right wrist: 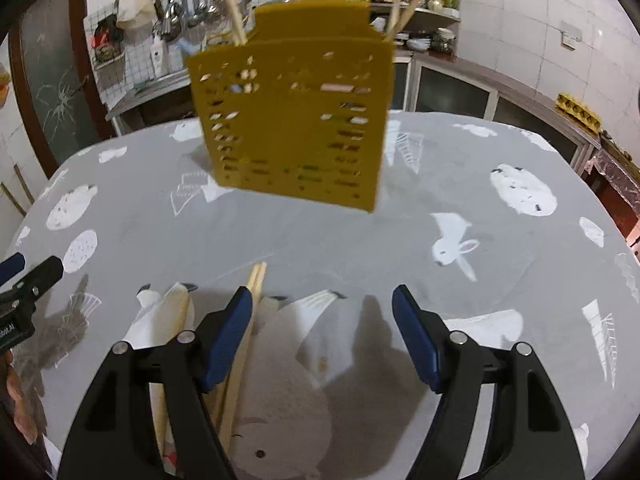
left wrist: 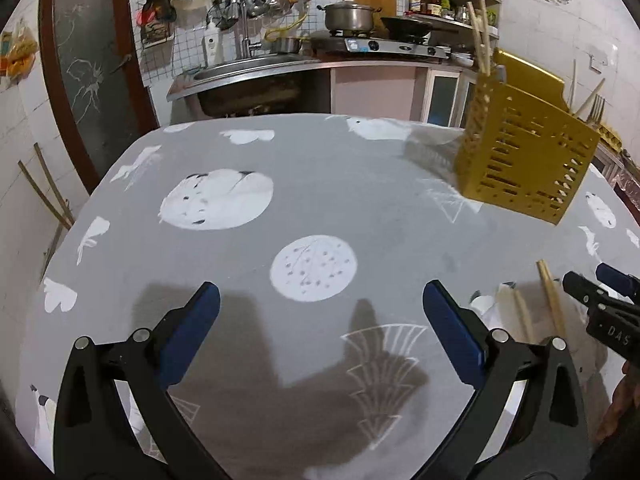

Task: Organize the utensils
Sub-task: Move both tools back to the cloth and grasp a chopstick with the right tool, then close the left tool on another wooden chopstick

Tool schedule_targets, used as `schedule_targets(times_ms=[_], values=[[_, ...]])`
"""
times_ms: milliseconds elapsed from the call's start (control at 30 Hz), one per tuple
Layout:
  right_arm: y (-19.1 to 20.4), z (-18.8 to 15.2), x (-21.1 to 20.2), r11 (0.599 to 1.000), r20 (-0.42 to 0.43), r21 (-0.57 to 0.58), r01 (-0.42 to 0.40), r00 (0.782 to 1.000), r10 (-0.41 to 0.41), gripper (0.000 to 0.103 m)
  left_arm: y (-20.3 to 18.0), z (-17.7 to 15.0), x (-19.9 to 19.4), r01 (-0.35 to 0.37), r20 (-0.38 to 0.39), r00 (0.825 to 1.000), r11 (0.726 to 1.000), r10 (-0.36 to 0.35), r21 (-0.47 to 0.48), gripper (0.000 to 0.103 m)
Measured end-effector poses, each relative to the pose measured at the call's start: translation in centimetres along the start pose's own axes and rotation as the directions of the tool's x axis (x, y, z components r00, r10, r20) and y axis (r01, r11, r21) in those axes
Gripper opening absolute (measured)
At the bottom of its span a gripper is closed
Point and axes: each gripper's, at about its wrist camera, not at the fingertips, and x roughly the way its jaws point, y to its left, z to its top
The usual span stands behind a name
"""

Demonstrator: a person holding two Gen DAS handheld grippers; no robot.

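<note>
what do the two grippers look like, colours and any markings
Both are alike: the left gripper and the right gripper each have black plastic arms with triangular cut-outs, round silver pivot pins, and flat dark blue pads on the fingers. The right one, seen at the edge of the left wrist view, carries white lettering on its black body. No cables or sleeves are visible.

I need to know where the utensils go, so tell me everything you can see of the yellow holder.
The yellow holder is a boxy caddy, plastic by the look, its walls pierced with rows of slots. A taller back panel rises behind the front wall. It stands upright on the grey patterned tablecloth, towards the far side. A few wooden chopsticks stick up out of it. Neither pair of tongs touches it.
</note>
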Motion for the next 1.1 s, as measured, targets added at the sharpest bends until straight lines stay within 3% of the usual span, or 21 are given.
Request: schedule_targets(times_ms=[267,467,500,667,700,867,1100], values=[[1.0,-0.6,0.5,1.0,-0.044,-0.006,0.009,0.999,-0.01,0.065,0.7,0.0,0.0,0.015,-0.001,1.0,0.999,-0.015,-0.04,0.098],[2.5,-0.4,1.3,0.999,-0.067,-0.032,0.028,0.997,-0.03,0.049,0.3,0.0,0.1,0.025,-0.007,1.0,0.999,-0.026,-0.042,0.098],[2.6,-0.1,1.5,0.999,-0.069,-0.028,0.028,0.997,-0.03,0.045,0.2,0.0,0.1,0.025,-0.008,1.0,0.999,-0.025,-0.041,0.098],[2.9,1.1,2.3,1.0,-0.076,-0.011,0.013,0.997,-0.013,0.011,-0.4,0.1,0.3,0.03,-0.032,0.999,0.998,-0.032,-0.051,0.098],[2.9,1.1,2.3,1.0,-0.075,-0.009,0.007,0.997,-0.007,0.009,-0.6,0.1,0.4,0.039,-0.039,0.998,0.998,-0.041,-0.058,0.098],[1.0,0.9,1.8,1.0,-0.075,0.012,-0.026,0.997,0.027,0.008,-2.5,0.1,0.3,0.083,-0.055,0.995,0.995,-0.086,-0.059,0.098],[-3.4,0.4,0.9,1.0,-0.075,0.029,0.0,0.997,0.002,0.008,-7.0,-0.1,0.7,0.142,-0.089,0.986,0.99,-0.143,-0.021,0.098]])
